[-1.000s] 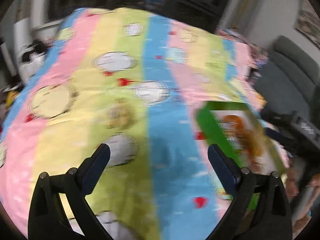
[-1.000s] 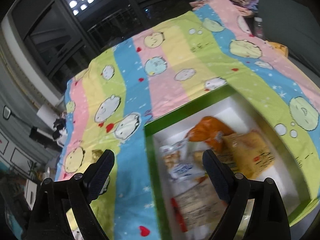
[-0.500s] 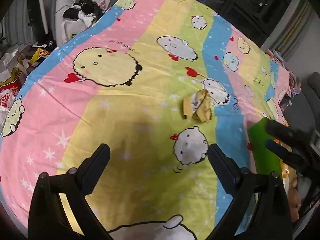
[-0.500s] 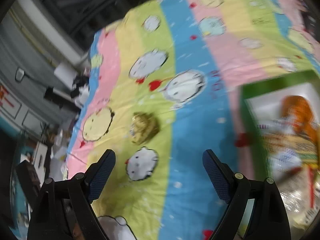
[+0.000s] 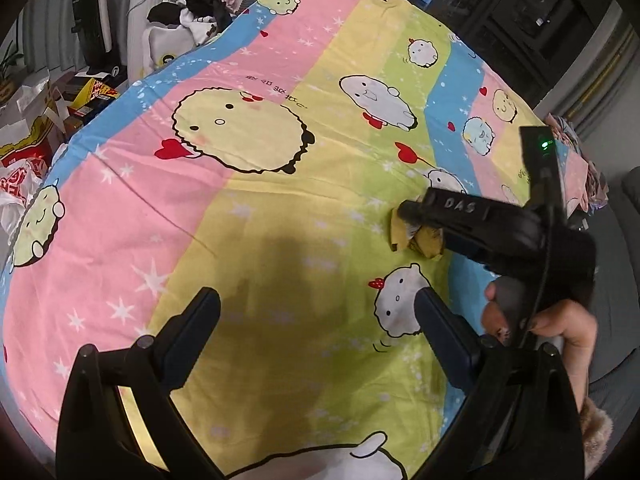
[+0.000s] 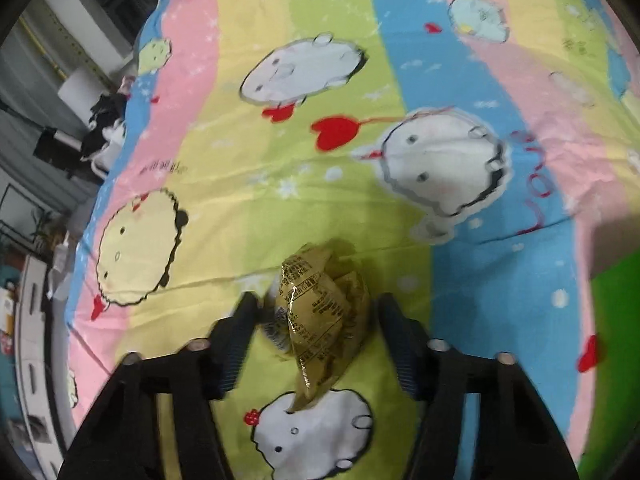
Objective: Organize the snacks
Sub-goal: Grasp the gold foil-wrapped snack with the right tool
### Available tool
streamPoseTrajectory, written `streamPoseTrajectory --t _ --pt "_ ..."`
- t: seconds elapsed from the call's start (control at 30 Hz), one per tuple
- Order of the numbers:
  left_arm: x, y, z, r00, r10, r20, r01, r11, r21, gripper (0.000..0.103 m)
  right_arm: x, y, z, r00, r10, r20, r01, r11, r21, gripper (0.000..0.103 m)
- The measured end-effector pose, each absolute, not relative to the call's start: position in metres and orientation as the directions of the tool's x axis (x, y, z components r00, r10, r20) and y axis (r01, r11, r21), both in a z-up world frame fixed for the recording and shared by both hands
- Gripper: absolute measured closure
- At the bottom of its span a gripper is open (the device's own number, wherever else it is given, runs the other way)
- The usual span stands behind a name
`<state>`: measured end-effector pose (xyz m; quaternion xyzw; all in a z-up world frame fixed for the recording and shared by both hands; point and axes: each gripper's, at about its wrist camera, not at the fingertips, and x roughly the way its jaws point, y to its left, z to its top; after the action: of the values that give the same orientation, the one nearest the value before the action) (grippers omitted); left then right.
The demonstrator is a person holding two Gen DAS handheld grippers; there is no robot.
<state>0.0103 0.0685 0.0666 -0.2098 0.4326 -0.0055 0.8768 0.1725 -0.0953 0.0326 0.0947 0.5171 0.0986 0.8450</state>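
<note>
Snack pack [image 6: 316, 312]: lies on the striped sheet [image 6: 248, 208], between the right gripper's fingers.
Right gripper [image 6: 316, 332]: jaws just closing in around the pack, a gap on the right side.
Left gripper [image 5: 316, 332]: wide apart, holding nothing, near the pack.

Snack packet [image 6: 320, 312] on bedsheet [image 6: 280, 160]

Ahead of and beneath the left gripper spreads a striped cartoon bedsheet [image 5: 248, 208] — pink, yellow, green and blue — while beyond its far-left edge sit a heap of dark and white clothes [image 5: 188, 12], a black upright appliance [image 5: 94, 20] and red-and-yellow boxes [image 5: 86, 98].
</note>
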Motion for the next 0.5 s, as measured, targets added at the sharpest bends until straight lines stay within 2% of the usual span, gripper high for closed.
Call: streamPoseTrajectory --t 0.03,0.1,0.13,0.5 --pt "0.01 0.069 0.067 0.627 -0.19 -0.755 -0.173 0.911 -0.374 0.005 0.171 -0.096 0.034 0.462 0.259 -0.848 -0.072 0.964 0.255 0.051" --pt "0.011 0.069 0.067 0.627 -0.193 -0.754 -0.171 0.911 -0.375 0.005 0.166 -0.097 0.039 0.476 0.261 -0.84 -0.087 0.964 0.25 0.055" --pt "0.011 0.069 0.067 0.627 -0.196 -0.754 -0.169 0.91 -0.378 0.005 0.164 -0.099 0.041 0.472 0.266 -0.84 -0.089 0.963 0.255 0.067" --pt "0.01 0.049 0.065 0.61 -0.239 -0.756 -0.111 0.918 -0.38 0.006 0.074 -0.14 0.068 0.432 0.387 -0.815 -0.214 0.921 0.324 0.066"
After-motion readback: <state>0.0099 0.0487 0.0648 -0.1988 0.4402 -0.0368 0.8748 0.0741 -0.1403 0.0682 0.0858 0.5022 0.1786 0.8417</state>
